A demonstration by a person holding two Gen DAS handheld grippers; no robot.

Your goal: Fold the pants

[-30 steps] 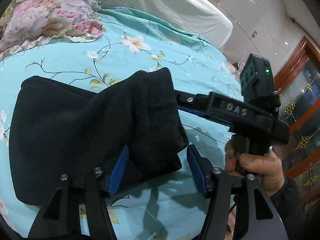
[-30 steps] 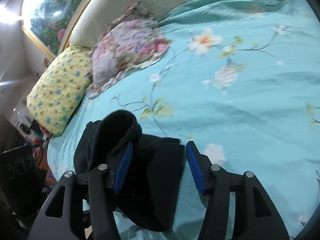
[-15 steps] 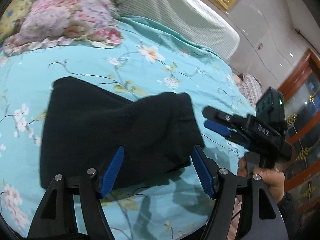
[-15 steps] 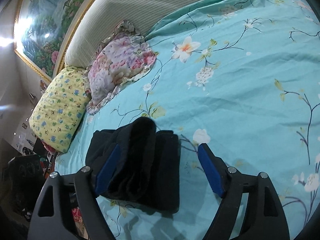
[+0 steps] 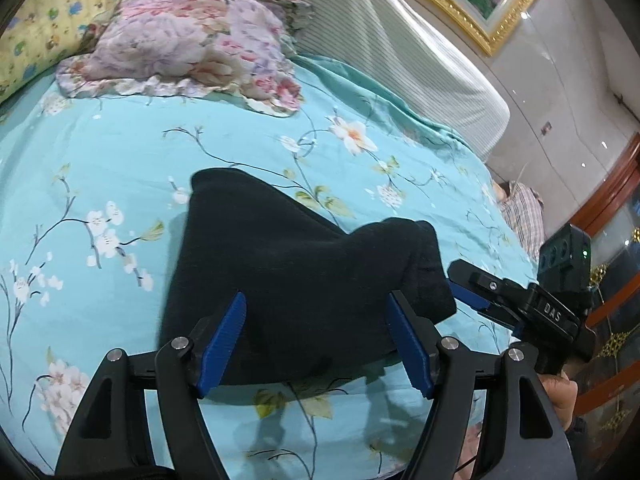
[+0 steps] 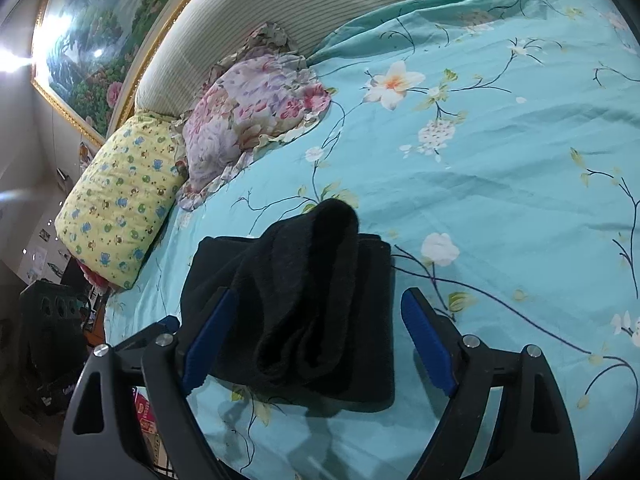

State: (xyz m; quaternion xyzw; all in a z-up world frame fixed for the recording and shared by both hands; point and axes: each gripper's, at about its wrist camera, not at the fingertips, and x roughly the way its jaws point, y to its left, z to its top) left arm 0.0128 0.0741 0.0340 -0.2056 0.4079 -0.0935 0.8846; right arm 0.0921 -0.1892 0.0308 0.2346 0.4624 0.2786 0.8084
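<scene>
The black pants (image 5: 288, 272) lie folded in a thick bundle on the turquoise floral bedsheet (image 5: 128, 160). One corner of the top layer stands up in a hump (image 6: 332, 220). My left gripper (image 5: 316, 340) is open and empty, raised just in front of the bundle's near edge. My right gripper (image 6: 316, 340) is open and empty, hovering over the pants (image 6: 300, 312) from the bundle's right end. It also shows in the left wrist view (image 5: 472, 288), beside the bundle's right edge.
A pink floral pillow (image 5: 184, 44) and a yellow patterned pillow (image 6: 120, 196) lie at the head of the bed by the striped headboard (image 5: 400, 52). The bed's near edge runs under both grippers. A wooden cabinet (image 5: 616, 248) stands to the right.
Both grippers have let go of the pants and drawn back and up. The raised fold has dropped onto the bundle, leaving a small hump.
</scene>
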